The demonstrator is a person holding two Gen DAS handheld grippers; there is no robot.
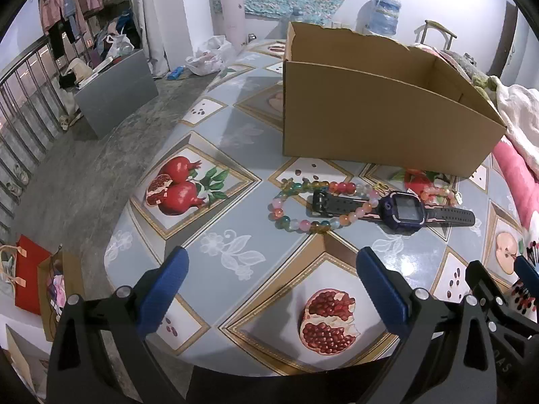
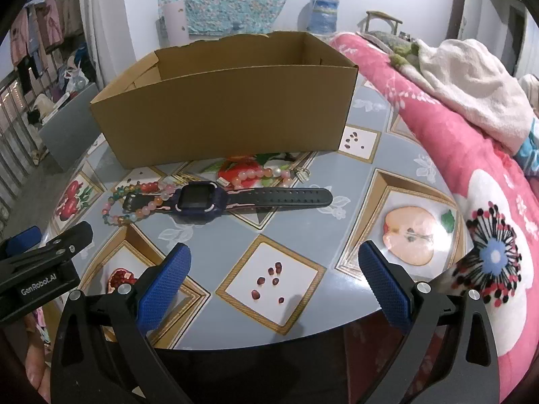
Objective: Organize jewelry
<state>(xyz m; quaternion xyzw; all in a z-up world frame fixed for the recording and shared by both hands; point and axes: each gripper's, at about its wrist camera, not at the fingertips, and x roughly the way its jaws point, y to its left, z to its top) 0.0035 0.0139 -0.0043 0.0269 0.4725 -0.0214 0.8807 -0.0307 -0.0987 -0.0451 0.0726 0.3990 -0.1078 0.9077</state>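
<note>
Tablecloth (image 2: pixel 353 181) bears watch (image 2: pixel 202 202), bracelets, cardboard box (image 2: pixel 229 114) behind; both hand-held grippers released

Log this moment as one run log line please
phase: pre-grasp | left gripper: open, empty | right gripper: open, empty | watch, two bead bracelets: on table | cardboard box: behind them
</note>
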